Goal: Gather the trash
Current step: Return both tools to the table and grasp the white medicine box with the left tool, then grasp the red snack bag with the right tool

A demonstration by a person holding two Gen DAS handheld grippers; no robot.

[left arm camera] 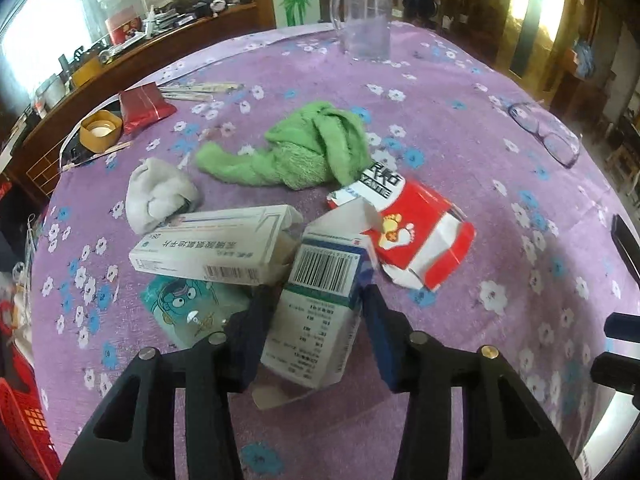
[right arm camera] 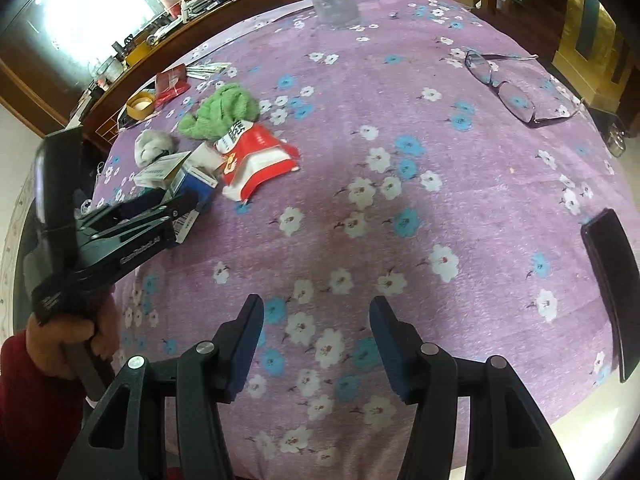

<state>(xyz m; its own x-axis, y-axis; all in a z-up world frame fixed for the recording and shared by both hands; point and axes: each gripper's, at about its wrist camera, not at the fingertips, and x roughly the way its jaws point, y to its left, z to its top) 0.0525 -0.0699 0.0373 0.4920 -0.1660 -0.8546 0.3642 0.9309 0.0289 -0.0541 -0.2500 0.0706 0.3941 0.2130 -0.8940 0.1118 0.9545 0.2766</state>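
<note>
My left gripper (left arm camera: 316, 300) has its jaws around a white and blue medicine box (left arm camera: 320, 300) with a barcode, held just above the purple cloth; it also shows in the right wrist view (right arm camera: 192, 184). Beside it lie a long white medicine box (left arm camera: 212, 248), a torn red and white carton (left arm camera: 416, 236), a teal cartoon packet (left arm camera: 188, 308) and a crumpled white tissue (left arm camera: 160, 196). My right gripper (right arm camera: 316, 308) is open and empty over bare cloth, to the right of the pile.
A green towel (left arm camera: 304, 152), clear mug (left arm camera: 364, 20), glasses (left arm camera: 548, 136), a red pouch (left arm camera: 144, 106), a yellow tape roll (left arm camera: 100, 130) and a black phone (right arm camera: 612, 288) lie on the purple flowered tablecloth (right arm camera: 400, 160). A red basket (left arm camera: 24, 424) stands left of the table.
</note>
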